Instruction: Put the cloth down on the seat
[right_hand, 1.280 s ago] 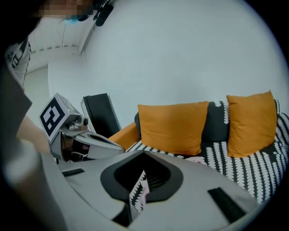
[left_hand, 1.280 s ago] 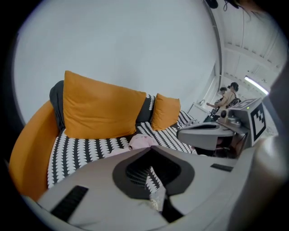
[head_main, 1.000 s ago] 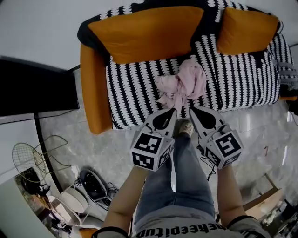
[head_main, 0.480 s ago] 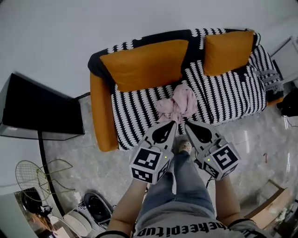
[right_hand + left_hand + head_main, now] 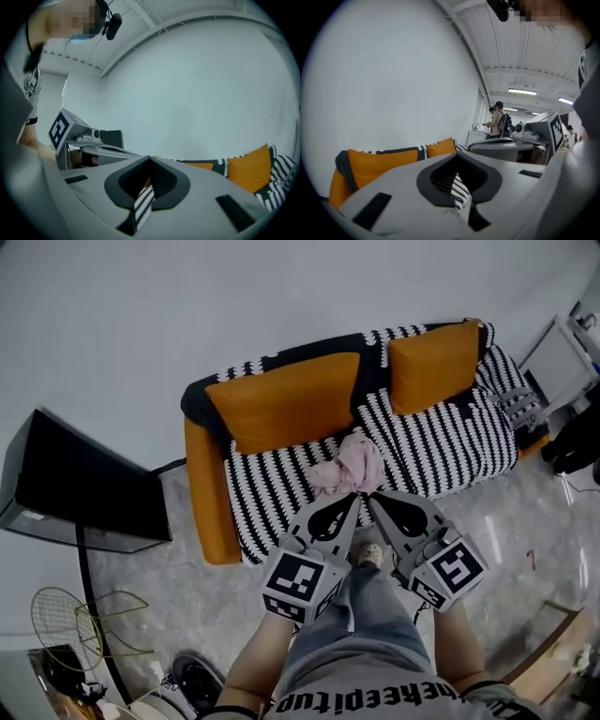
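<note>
Nearest us, the person's jeans, and just above them two claws side by side, tips almost meeting. The left claw is pressed together with nothing in it. The right claw is clamped together too, and empty; only striped fabric shows past its slit. Just beyond the tips, the pink cloth lies crumpled on the black-and-white striped seat, near the front edge. Behind it, two orange cushions lean on the backrest.
</note>
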A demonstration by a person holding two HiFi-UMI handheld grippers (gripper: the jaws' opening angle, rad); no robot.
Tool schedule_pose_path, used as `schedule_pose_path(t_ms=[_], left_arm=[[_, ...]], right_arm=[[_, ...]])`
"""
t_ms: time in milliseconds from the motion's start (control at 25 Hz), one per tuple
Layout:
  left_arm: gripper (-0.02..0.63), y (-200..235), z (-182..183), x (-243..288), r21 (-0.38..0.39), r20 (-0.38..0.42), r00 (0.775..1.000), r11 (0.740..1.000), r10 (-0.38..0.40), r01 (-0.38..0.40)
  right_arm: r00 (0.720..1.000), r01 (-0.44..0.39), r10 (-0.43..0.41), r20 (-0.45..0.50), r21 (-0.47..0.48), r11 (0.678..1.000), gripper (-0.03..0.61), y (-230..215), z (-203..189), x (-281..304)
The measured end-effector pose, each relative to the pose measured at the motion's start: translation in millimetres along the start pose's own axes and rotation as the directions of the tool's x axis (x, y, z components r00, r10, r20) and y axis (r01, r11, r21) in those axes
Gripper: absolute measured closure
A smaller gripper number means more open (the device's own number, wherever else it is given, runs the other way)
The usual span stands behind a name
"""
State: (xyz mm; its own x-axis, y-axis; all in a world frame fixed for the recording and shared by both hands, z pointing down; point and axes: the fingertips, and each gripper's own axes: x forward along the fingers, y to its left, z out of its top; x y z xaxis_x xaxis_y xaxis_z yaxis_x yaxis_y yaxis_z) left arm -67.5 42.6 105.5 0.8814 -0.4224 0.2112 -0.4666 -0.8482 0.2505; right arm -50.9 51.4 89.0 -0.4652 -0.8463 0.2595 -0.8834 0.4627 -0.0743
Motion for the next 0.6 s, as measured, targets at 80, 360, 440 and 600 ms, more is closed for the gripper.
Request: schedule_pose_path(t_ms=[80,360,440,600], left_arm=[[0.595,-9.6,9.5,-7.6,0.006,0.028,0.999,1.0,-0.017,0.017],[0.595,-29.7,31.7,-39.0,0.027,0.094,0.994,0.998,-0.055,0.053],[0.595,-33.4,33.4,-47.2,0.037,0.1,0.993,0.998,-0.061,0.057],[0.595,-36.7,35.3,-62.3,0.057,0.111,0.992,0.997,-0.061,0.055]], right_arm=[[1.0,0.004,-0.004,0.022,-0.012,1.0,0.583,7.5,9.3,-9.0],[0.996,0.027,-0.023,0.085,-0.042,0.999,0.584,34.8,30.7,-30.1],[0.995,0.033,-0.029,0.094,-0.043,0.999,0.583,41.9,32.4,-34.0],[0.993,0.043,-0.037,0.113,-0.054,0.998,0.584,55.7,36.1,-37.1]])
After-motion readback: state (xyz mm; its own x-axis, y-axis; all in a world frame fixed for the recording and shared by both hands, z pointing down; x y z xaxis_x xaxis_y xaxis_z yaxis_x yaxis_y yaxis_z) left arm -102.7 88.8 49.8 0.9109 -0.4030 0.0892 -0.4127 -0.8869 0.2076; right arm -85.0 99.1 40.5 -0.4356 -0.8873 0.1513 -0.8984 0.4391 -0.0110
